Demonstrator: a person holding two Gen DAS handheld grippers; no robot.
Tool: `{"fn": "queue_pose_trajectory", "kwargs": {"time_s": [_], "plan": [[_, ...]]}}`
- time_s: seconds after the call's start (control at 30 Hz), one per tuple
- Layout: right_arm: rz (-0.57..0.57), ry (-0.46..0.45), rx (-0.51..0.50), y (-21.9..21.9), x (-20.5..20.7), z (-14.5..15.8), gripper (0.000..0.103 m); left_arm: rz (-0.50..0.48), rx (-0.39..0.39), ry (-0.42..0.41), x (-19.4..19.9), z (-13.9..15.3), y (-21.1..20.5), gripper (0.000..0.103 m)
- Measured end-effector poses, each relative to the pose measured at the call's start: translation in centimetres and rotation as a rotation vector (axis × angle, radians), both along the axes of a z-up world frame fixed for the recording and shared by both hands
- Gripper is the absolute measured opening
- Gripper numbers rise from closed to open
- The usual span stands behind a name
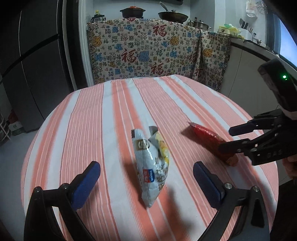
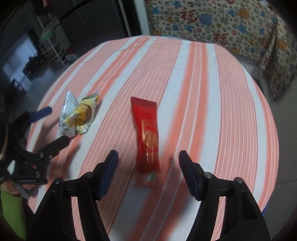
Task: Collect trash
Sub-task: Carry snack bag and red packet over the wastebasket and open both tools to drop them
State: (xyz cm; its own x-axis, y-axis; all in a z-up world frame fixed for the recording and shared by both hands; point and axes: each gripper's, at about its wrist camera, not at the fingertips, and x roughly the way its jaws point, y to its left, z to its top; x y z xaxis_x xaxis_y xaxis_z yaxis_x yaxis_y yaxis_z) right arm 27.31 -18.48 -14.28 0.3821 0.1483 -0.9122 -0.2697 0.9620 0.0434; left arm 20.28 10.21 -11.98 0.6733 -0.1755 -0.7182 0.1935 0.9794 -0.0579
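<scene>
A crumpled white and yellow snack wrapper [image 1: 153, 166] lies on the striped tablecloth [image 1: 118, 115], between the open fingers of my left gripper [image 1: 146, 166]. It also shows in the right wrist view [image 2: 78, 115]. A long red wrapper [image 2: 147, 137] lies ahead of my right gripper [image 2: 148, 157], which is open with the wrapper's near end between its fingers. In the left wrist view the red wrapper [image 1: 206, 138] sits under the right gripper [image 1: 225, 138]. The left gripper [image 2: 50, 125] shows open at the left of the right wrist view.
The round table has a pink and white striped cloth [image 2: 204, 92]. Behind it stands a counter draped in a patterned cloth [image 1: 144, 52] with pots and a pan [image 1: 172, 16] on top. A dark fridge [image 1: 33, 64] stands at the left.
</scene>
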Motion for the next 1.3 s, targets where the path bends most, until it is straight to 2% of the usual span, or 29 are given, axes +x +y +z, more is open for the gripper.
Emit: {"fn": "queue_pose_trajectory", "kwargs": {"time_s": [0.03,0.1,0.13,0.17,0.2,0.23,0.27,0.37,0.5,0.73,0.93,1.07,1.2,1.3], "plan": [[0.003,0.005,-0.02,0.5,0.5,-0.2,0.058,-0.006,-0.011,0.008,0.3,0.0,-0.1,0.101],[-0.008,0.02,-0.04,0.9,1.4,-0.7,0.057,-0.004,-0.019,0.032,0.8,-0.5,-0.2,0.094],[-0.013,0.027,-0.041,1.0,1.6,-1.0,0.052,-0.002,-0.02,0.047,1.1,-0.7,-0.2,0.084],[-0.017,0.039,-0.039,1.0,1.9,-1.4,0.045,-0.001,-0.019,0.067,1.3,-1.1,-0.3,0.069],[-0.02,0.047,-0.032,0.9,2.1,-1.6,0.024,0.001,-0.017,0.087,1.6,-1.5,-0.2,0.059],[-0.025,0.045,-0.027,0.8,2.0,-1.6,0.019,0.007,-0.017,0.1,1.9,-1.8,0.0,0.037],[-0.027,0.036,-0.016,0.6,1.8,-1.5,0.016,0.011,-0.025,0.11,2.1,-2.0,0.1,0.025],[-0.015,0.012,0.009,0.0,0.6,-0.9,0.012,0.028,-0.075,0.106,1.7,-1.9,1.0,0.019],[-0.022,-0.013,0.06,-1.5,-1.1,0.0,0.01,0.021,-0.168,0.097,1.0,-1.4,1.2,0.017],[-0.072,-0.038,0.167,-5.5,-4.1,1.6,0.009,-0.031,-0.191,0.106,-0.7,-0.7,-2.8,0.017],[-0.14,-0.051,0.235,-10.8,-6.9,2.6,0.009,-0.128,-0.195,0.12,-2.6,0.1,-9.7,0.017],[-0.22,-0.093,0.26,-16.0,-9.7,4.4,0.009,-0.207,-0.218,0.132,-3.2,0.9,-15.1,0.017],[-0.314,-0.129,0.232,-22.0,-12.6,5.7,0.009,-0.299,-0.225,0.148,-3.3,1.9,-21.7,0.017],[-0.4,-0.128,0.195,-26.7,-14.6,5.3,0.009,-0.366,-0.227,0.168,-3.0,2.3,-26.9,0.017]]}}
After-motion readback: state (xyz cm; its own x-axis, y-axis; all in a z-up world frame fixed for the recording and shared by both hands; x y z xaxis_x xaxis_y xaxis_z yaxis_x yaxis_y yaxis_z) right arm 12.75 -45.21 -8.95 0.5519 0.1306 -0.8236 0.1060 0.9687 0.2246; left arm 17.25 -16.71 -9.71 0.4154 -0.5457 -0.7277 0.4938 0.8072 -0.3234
